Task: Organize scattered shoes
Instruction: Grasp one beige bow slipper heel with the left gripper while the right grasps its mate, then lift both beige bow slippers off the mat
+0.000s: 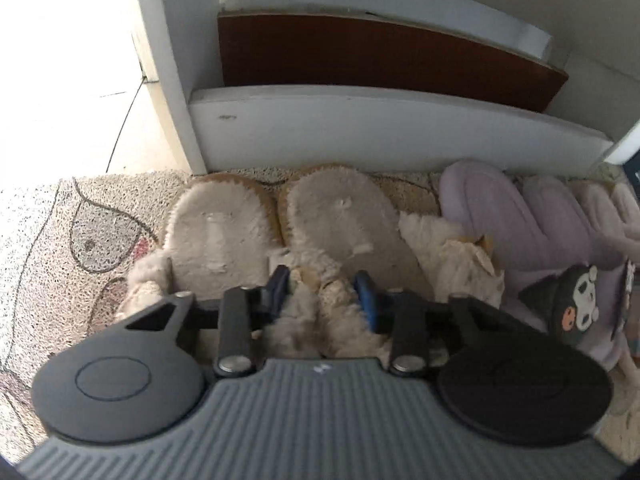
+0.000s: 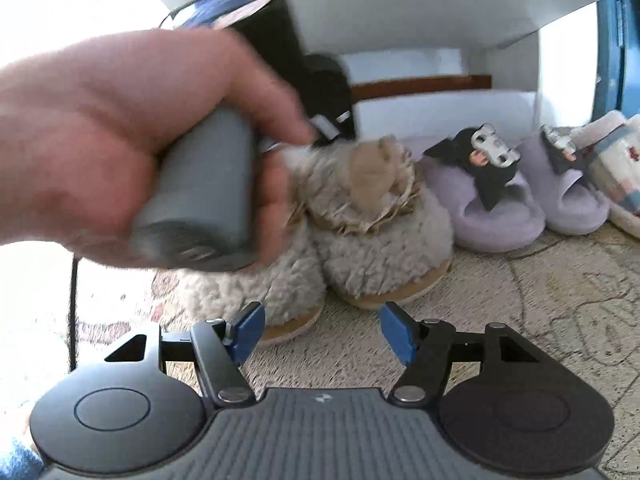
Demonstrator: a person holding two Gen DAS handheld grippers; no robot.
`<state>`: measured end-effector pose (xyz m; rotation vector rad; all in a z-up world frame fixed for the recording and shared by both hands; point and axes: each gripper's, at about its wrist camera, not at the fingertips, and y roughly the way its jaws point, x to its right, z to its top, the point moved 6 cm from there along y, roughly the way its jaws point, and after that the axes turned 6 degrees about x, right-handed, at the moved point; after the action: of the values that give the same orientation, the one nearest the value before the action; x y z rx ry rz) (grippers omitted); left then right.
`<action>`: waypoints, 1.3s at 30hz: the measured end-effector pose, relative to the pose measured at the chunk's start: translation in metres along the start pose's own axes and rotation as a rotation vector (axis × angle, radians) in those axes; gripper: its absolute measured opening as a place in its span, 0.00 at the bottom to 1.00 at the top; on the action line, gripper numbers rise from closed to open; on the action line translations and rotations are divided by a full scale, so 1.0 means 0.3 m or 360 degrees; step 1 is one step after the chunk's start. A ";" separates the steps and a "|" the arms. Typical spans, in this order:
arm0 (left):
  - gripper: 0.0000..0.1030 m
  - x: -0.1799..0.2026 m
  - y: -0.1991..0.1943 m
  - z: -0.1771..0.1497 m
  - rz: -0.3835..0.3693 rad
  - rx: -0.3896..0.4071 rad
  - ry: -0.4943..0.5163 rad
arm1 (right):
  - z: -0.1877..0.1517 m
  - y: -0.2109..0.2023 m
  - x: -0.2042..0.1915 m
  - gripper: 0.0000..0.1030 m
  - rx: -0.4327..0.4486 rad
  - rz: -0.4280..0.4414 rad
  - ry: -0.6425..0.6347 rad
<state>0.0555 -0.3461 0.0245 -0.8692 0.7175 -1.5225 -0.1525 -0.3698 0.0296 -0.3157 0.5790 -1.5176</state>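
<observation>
Two cream fluffy slippers (image 1: 340,220) lie side by side on the rug, toes toward the white shelf unit. My left gripper (image 1: 323,298) points down between them, and its blue pads (image 1: 280,290) are pressed into the fluffy uppers where the two slippers meet. The right wrist view shows the same pair (image 2: 380,248), with a person's hand (image 2: 100,120) over them holding that gripper's grey handle. My right gripper (image 2: 322,332) stands open just short of the pair's heels, with nothing between its fingers.
A pair of purple slippers (image 2: 492,208) with black character charms stands to the right, and a pale plaid slipper (image 2: 616,176) lies beyond it. The white shelf unit (image 1: 360,120) rises close behind the shoes. The patterned rug (image 2: 540,300) spreads to the right.
</observation>
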 end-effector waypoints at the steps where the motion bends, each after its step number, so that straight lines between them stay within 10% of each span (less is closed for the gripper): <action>1: 0.29 -0.011 -0.004 -0.002 -0.0014 -0.0036 -0.0007 | 0.002 -0.001 0.001 0.65 0.0004 -0.0007 -0.0018; 9: 0.28 -0.011 -0.061 -0.100 -0.0127 -0.0178 0.0042 | -0.008 -0.034 -0.008 0.66 0.0003 0.0004 -0.0109; 16: 0.30 -0.043 -0.105 -0.143 -0.0176 -0.0231 0.0083 | -0.048 -0.094 -0.019 0.86 -0.0008 -0.0015 -0.0128; 22: 0.42 -0.052 -0.123 -0.140 -0.0212 -0.0243 0.0196 | -0.040 -0.045 -0.101 0.98 0.0078 -0.0088 -0.0333; 30: 0.58 -0.033 -0.097 -0.155 -0.0202 -0.0284 0.0317 | -0.050 0.046 -0.055 1.00 0.0149 -0.0078 -0.0132; 39: 0.33 -0.052 -0.118 -0.154 -0.0295 -0.0371 0.0325 | -0.019 0.017 -0.044 0.54 0.0149 0.0037 -0.0072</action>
<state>-0.0018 -0.3276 0.0275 -0.9842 1.0012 -1.7335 -0.1506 -0.3556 0.0241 -0.2696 0.4733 -1.5064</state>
